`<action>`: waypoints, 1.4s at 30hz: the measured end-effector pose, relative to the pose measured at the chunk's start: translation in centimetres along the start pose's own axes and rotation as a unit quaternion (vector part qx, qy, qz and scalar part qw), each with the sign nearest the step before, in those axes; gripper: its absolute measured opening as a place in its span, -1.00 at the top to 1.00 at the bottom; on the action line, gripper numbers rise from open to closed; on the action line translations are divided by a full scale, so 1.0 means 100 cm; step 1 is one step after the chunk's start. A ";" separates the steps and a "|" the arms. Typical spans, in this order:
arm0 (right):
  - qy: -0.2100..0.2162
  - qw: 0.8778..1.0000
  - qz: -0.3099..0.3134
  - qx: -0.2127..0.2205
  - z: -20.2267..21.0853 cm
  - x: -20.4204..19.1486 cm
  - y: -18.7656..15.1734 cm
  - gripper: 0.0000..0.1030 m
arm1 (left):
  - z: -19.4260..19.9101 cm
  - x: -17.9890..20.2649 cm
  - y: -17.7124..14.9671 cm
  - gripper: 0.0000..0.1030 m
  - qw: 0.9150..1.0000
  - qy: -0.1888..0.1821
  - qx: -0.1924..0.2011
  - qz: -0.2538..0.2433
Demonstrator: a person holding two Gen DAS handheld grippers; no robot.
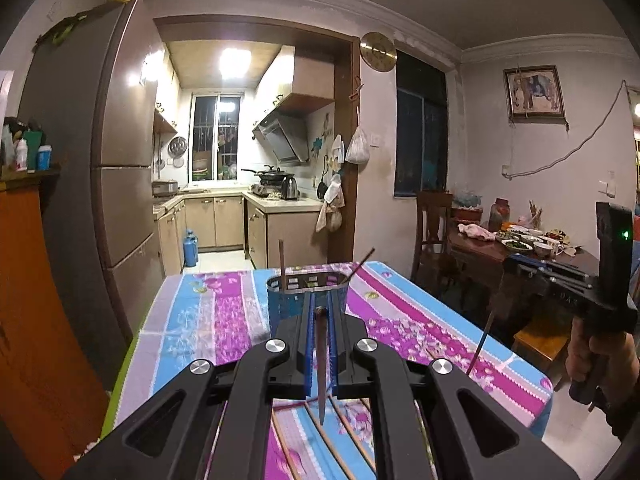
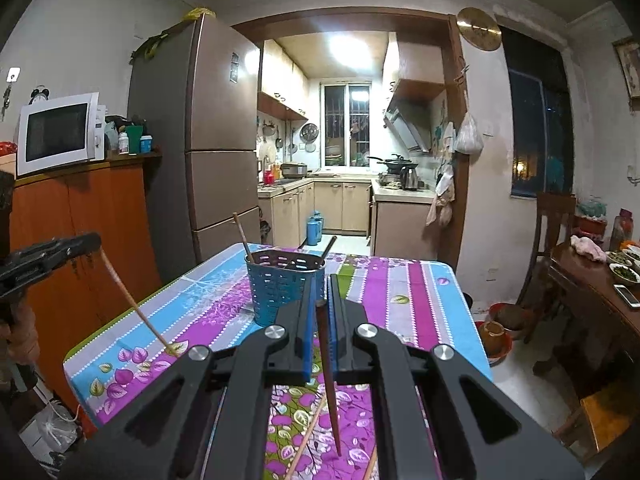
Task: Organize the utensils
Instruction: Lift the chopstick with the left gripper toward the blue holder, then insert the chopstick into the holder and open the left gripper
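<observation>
Two handheld grippers carry one chopstick apiece toward a blue perforated utensil holder (image 2: 285, 285) standing on a floral tablecloth (image 1: 224, 320), at the centre of both wrist views. The left gripper (image 1: 320, 312), low in the middle of its own frame, has its blue-padded jaws pinched fully together on a dark chopstick (image 1: 321, 360) whose thin end hangs down toward the cloth; in the right wrist view that same stick shows pale and slanted at the left edge. The right gripper (image 2: 320, 304) is likewise clamped on a reddish-brown chopstick (image 2: 330, 376), its point dangling just above the table, and it appears again at the right edge of the left view, held by a hand (image 1: 596, 356). The holder already has two chopsticks in it (image 2: 241, 236), one leaning at each end of its rim, so the sorting looks partly done. More loose chopsticks (image 2: 310, 436) lie on the cloth at the bottom of both frames, beneath the grippers; their count cannot be read from here. By these views the two held sticks have not yet reached the holder, which stands beyond both sets of jaws, and dropping them in, then gathering those on the table, appears to be what remains.
</observation>
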State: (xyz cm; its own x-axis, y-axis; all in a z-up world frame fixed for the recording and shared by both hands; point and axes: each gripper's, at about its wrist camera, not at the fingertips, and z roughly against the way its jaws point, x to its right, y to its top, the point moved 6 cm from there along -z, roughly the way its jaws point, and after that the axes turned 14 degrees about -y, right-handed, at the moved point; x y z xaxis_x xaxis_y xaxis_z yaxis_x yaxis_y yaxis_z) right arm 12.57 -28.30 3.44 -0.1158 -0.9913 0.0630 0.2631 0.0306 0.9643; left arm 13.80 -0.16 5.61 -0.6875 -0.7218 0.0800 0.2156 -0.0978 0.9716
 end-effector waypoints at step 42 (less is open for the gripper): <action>0.039 0.997 -0.066 0.017 -0.234 -0.065 0.105 0.92 | -0.253 -0.102 0.089 0.86 0.999 0.036 -0.027 0.000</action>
State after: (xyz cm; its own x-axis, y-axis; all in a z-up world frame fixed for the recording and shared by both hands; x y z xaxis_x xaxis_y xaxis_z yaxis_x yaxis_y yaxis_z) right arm 38.46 -24.51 7.14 -0.0718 -0.9939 -0.0835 0.2186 -0.0974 0.9709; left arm 40.25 -11.03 7.77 -0.6355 -0.7696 0.0620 0.2543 -0.1328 0.9580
